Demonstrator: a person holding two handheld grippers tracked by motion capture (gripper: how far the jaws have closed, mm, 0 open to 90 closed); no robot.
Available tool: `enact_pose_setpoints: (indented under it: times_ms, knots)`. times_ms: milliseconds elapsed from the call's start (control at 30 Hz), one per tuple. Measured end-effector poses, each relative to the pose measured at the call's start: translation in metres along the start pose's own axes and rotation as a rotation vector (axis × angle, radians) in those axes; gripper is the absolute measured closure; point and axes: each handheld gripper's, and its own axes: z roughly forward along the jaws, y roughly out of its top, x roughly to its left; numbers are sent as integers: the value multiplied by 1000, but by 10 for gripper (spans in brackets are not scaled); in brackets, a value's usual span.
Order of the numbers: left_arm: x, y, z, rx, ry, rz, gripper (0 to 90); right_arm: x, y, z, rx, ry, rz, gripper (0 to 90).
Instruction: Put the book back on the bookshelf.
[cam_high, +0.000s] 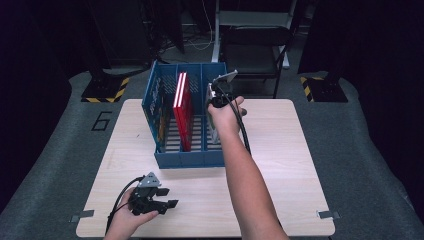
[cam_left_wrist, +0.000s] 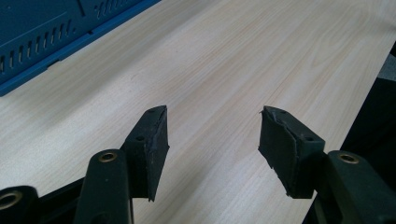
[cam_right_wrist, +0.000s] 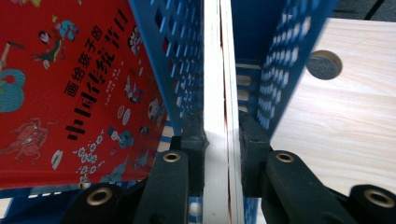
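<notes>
A blue three-slot rack (cam_high: 165, 160) stands at the middle of the wooden table (cam_high: 280, 165). Upright in its middle slot is a red book (cam_high: 181, 107). A white book (cam_high: 212, 125) stands in the right slot, and my right gripper (cam_high: 218, 97) is shut on its top edge from above. In the right gripper view the jaws of the gripper (cam_right_wrist: 222, 135) press both sides of the white book (cam_right_wrist: 217, 70), with the red book (cam_right_wrist: 70, 84) beyond the slot wall. My left gripper (cam_high: 167, 197) lies low near the table's front left, open and holding nothing (cam_left_wrist: 212, 135).
The rack's left slot holds a thin book against the outer wall (cam_high: 159, 107). A round grey cap (cam_right_wrist: 323, 64) is set in the tabletop right of the rack. A dark chair (cam_high: 255, 50) stands behind the table. Bare wood (cam_left_wrist: 233, 60) lies ahead of the left gripper.
</notes>
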Motion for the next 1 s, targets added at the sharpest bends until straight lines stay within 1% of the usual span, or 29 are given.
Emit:
enact_pose_setpoints:
  times_ms: [33,67,100,133,167,233,267,300,333,367,400,433,467,500,533,567,633,667,700,733,767,800,833,867,933,1000]
  knots:
    - [0,0,1,-2,3,-3,422,1,-1,2,8,6,5,764]
    - [0,-1,1,0,2,-2,422,3,-2,5,3,4,9,764]
    - [-1,-1,2,-3,2,-7,422,3,-3,7,5,-1,1,764]
    - [-1,-1,2,0,5,4,422,3,-4,10,-8,-8,-16,764]
    - [-1,0,2,7,2,10,422,3,-4,12,-7,-3,-12,764]
    - [-3,-1,3,-1,-2,4,422,4,-5,14,1,-7,12,764]
    - [-3,-1,3,1,-6,3,422,2,-5,17,-13,-7,4,764]
    - [-3,-1,3,1,-6,5,422,2,-5,17,-3,-2,21,764]
    - [-2,-1,3,2,-5,8,422,2,-5,17,-3,-2,21,764]
    - [-2,-1,3,1,-1,10,422,0,-6,22,-25,-5,16,764]
    - [-2,-2,4,3,-8,3,422,0,-6,22,-25,-5,16,764]
    - [-2,-2,4,4,-9,4,422,0,-7,26,-31,-3,24,764]
    - [-2,-1,4,3,-12,4,422,0,-7,26,-31,-3,24,764]
    - [-2,-1,4,11,-7,23,422,1,-9,30,-32,-1,31,764]
    - [-3,-1,5,3,-8,10,422,1,-9,30,-32,-1,31,764]
    - [-3,-1,5,5,-2,21,422,1,-10,34,-42,-5,43,764]
    - [-3,-1,5,8,-6,20,422,1,-11,35,-42,0,53,764]
    - [-4,-2,5,-8,4,20,422,0,-11,37,-54,-1,49,764]
    - [-4,-2,5,-7,9,21,422,1,-11,39,-61,-2,57,764]
    - [-4,-2,5,-8,1,11,422,0,-11,40,-63,-3,60,764]
    - [-3,-2,4,-5,-2,11,422,0,-11,40,-63,-3,60,764]
    - [-3,-2,3,-7,9,24,422,0,-11,41,-67,-5,61,764]
    - [-2,-2,3,-4,3,23,422,0,-11,42,-61,0,77,764]
    - [-2,-2,3,-4,1,23,422,-2,-13,46,-61,9,103,764]
    - [-2,-2,3,-3,3,18,422,-3,-14,48,-60,12,110,764]
    - [-2,-2,3,-3,2,20,422,-1,-15,51,-62,4,115,764]
